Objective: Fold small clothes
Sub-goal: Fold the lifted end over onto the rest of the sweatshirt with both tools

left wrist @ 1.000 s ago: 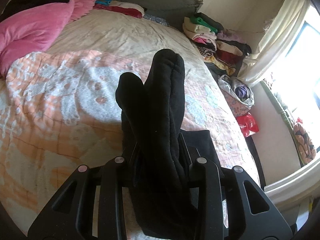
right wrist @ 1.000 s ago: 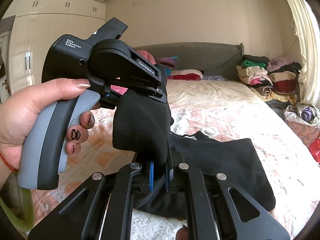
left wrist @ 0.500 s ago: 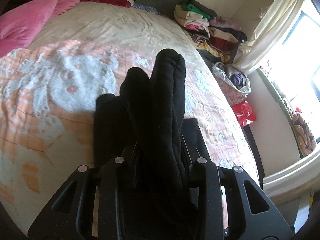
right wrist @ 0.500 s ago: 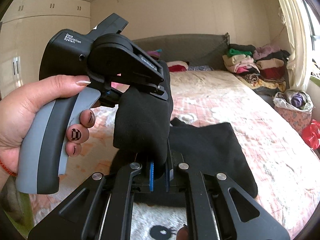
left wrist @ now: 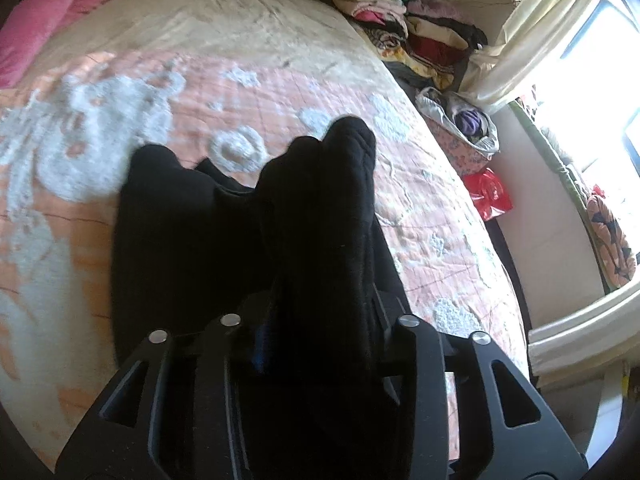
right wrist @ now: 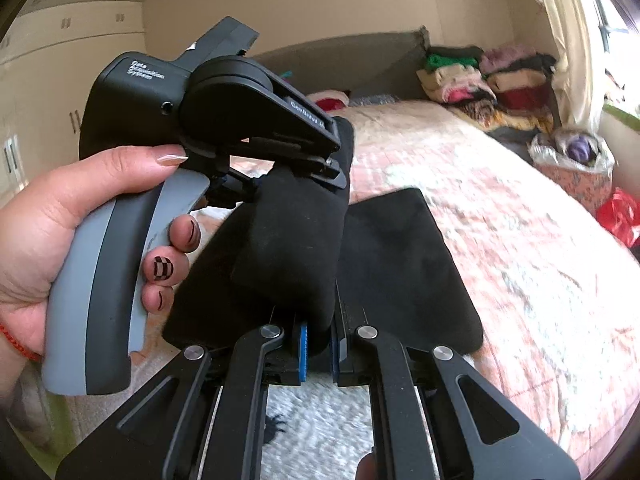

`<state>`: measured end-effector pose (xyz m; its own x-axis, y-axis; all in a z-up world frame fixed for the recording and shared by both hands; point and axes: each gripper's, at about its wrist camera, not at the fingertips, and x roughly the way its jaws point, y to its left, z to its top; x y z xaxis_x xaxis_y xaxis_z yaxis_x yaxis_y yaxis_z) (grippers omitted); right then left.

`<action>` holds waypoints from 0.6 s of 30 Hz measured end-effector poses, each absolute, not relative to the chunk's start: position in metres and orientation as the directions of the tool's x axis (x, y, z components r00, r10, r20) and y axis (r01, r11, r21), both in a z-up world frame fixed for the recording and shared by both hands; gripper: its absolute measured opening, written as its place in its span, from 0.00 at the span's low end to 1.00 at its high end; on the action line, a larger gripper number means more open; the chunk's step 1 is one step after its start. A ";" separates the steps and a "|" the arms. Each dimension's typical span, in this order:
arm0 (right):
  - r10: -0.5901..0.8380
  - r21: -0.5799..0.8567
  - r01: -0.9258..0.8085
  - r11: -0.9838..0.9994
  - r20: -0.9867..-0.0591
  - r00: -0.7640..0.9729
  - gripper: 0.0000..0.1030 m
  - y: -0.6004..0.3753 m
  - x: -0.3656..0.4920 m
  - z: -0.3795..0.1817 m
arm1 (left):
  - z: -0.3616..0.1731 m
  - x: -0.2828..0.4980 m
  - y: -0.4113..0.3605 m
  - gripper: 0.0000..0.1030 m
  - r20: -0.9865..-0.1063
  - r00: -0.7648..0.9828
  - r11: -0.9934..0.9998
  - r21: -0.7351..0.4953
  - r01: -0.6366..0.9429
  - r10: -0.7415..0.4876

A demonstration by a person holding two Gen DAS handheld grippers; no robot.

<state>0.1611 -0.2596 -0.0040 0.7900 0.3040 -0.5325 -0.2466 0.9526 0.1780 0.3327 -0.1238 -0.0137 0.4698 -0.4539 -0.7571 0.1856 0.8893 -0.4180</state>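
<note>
1. The black garment lies partly spread on the bed, toward its foot edge, with one folded end lifted between both tools.
2. It looks soft, light and limp. It should sag and slip once let go, so take it by a thick doubled edge.
3. The right tool is pressed together, pinching that fold.
4. The left tool is opening, with cloth between its jaws.
5. Only the right view shows the hand on the left tool's handle. Only the left view shows the garment's far lobes.
</note>
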 end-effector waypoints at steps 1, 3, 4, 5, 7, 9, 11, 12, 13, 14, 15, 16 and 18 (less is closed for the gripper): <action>0.308 0.198 -0.238 0.951 -0.541 0.782 0.07 -0.264 0.164 -0.007 | -0.017 0.335 -0.126 0.37 -0.753 0.462 0.881 -0.434 0.187 -0.469; 0.317 0.234 -0.221 0.947 -0.559 0.766 0.07 -0.271 0.168 -0.012 | -0.023 0.337 -0.129 0.48 -0.741 0.446 0.863 -0.464 0.199 -0.501; 0.322 0.249 -0.215 0.944 -0.565 0.759 0.08 -0.274 0.170 -0.015 | -0.025 0.337 -0.129 0.57 -0.724 0.448 0.848 -0.486 0.210 -0.525; 0.327 0.266 -0.207 0.941 -0.574 0.751 0.08 -0.277 0.172 -0.018 | -0.024 0.336 -0.129 0.60 -0.713 0.450 0.840 -0.495 0.220 -0.538; 0.345 0.310 -0.188 0.932 -0.596 0.725 0.10 -0.285 0.176 -0.025 | -0.021 0.332 -0.123 0.62 -0.679 0.463 0.818 -0.524 0.237 -0.569; 0.392 0.376 -0.186 0.908 -0.605 0.693 0.19 -0.293 0.182 -0.031 | -0.014 0.324 -0.111 0.63 -0.653 0.489 0.810 -0.534 0.243 -0.577; 0.444 0.449 -0.173 0.877 -0.617 0.650 0.37 -0.301 0.189 -0.036 | -0.010 0.319 -0.099 0.64 -0.653 0.524 0.828 -0.514 0.224 -0.547; 0.478 0.484 -0.177 0.857 -0.616 0.626 0.39 -0.305 0.193 -0.037 | -0.008 0.314 -0.088 0.65 -0.654 0.549 0.843 -0.498 0.206 -0.520; 0.510 0.522 -0.178 0.834 -0.606 0.611 0.45 -0.309 0.196 -0.037 | -0.008 0.310 -0.079 0.66 -0.659 0.563 0.855 -0.483 0.192 -0.498; 0.543 0.559 -0.181 0.809 -0.594 0.594 0.51 -0.313 0.200 -0.037 | -0.009 0.306 -0.071 0.66 -0.664 0.575 0.866 -0.465 0.182 -0.478; 0.587 0.609 -0.180 0.773 -0.576 0.569 0.59 -0.317 0.207 -0.037 | -0.012 0.302 -0.062 0.66 -0.675 0.590 0.884 -0.437 0.163 -0.443; 0.614 0.645 -0.173 0.745 -0.561 0.556 0.65 -0.320 0.213 -0.037 | -0.015 0.299 -0.055 0.66 -0.685 0.596 0.895 -0.421 0.147 -0.420; 0.640 0.679 -0.151 0.718 -0.560 0.526 0.66 -0.324 0.233 -0.035 | -0.024 0.294 -0.043 0.66 -0.698 0.596 0.903 -0.412 0.121 -0.398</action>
